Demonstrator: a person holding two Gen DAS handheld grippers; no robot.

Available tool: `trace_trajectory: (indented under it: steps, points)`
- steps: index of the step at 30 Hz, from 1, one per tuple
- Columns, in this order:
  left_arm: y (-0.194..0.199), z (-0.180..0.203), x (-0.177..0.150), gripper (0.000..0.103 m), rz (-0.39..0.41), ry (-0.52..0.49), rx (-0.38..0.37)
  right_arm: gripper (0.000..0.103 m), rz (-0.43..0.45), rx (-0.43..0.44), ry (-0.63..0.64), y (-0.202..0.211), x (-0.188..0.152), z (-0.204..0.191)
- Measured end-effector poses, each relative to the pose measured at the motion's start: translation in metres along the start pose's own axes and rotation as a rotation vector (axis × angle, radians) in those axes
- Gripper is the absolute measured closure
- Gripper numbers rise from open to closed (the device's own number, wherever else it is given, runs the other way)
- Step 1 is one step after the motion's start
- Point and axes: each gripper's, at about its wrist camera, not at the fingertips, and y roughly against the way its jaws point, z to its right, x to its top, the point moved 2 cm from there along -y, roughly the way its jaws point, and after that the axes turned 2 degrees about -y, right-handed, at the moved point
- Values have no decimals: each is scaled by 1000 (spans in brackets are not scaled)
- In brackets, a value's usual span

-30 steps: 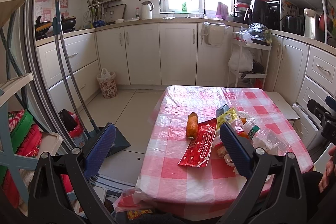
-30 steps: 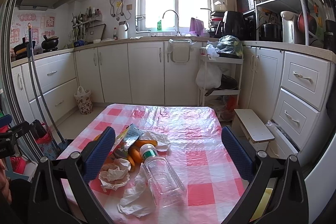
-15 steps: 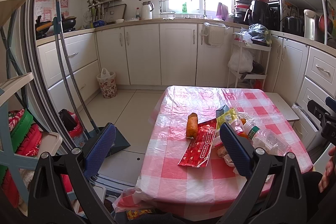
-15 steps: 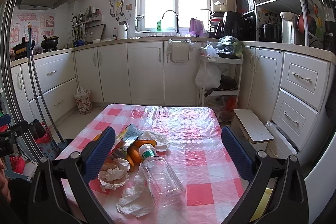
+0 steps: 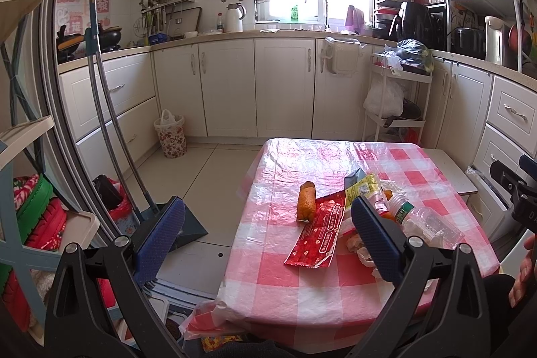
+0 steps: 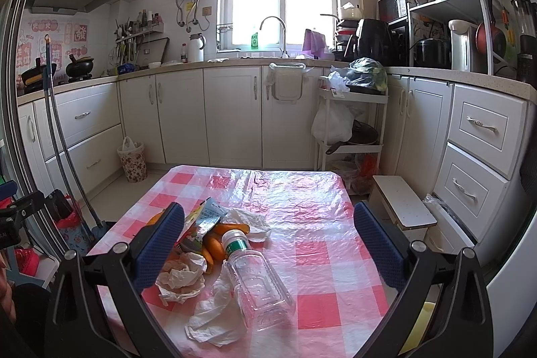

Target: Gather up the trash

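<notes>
Both grippers idle above the near edge of the table [image 6: 302,190], nothing held. Left gripper [image 5: 265,237] has its blue pads spread wide, one over the floor past the table's left edge, the other over the trash pile. Right gripper [image 6: 265,244] is equally wide apart, its left pad over the pile, its right pad near the table's right edge. Table carries a red-and-white checked plastic cover. Trash is bunched in the near half of the table, toward the left edge as the right wrist view shows it. Clear plastic bottle [image 6: 258,277] lies on its side, green-banded neck and white cap pointing toward the far edge. Crumpled white tissue [image 6: 214,314] touches the bottle on the near side; a second crumpled wad [image 6: 183,274] sits just left of it. Orange peel pieces [image 6: 214,244] lie between the wad and the bottle neck. A blue-and-yellow snack wrapper [image 6: 206,217] leans over the peels, and another white tissue [image 6: 250,220] lies just behind them. In the left wrist view, a flat red wrapper [image 5: 319,234] lies nearest the left edge, with an orange sausage-shaped item [image 5: 306,200] touching its far end. Floral waste bin [image 5: 170,135] with a bag liner stands on the floor by the cabinets, well apart from the table.
</notes>
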Motion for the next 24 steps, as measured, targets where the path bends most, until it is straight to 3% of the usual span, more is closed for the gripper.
trace_trajectory:
  steps: [24]
  points:
    - [0,-1,0,7,3,6,-2,6,0,0,2,0,-1,-1]
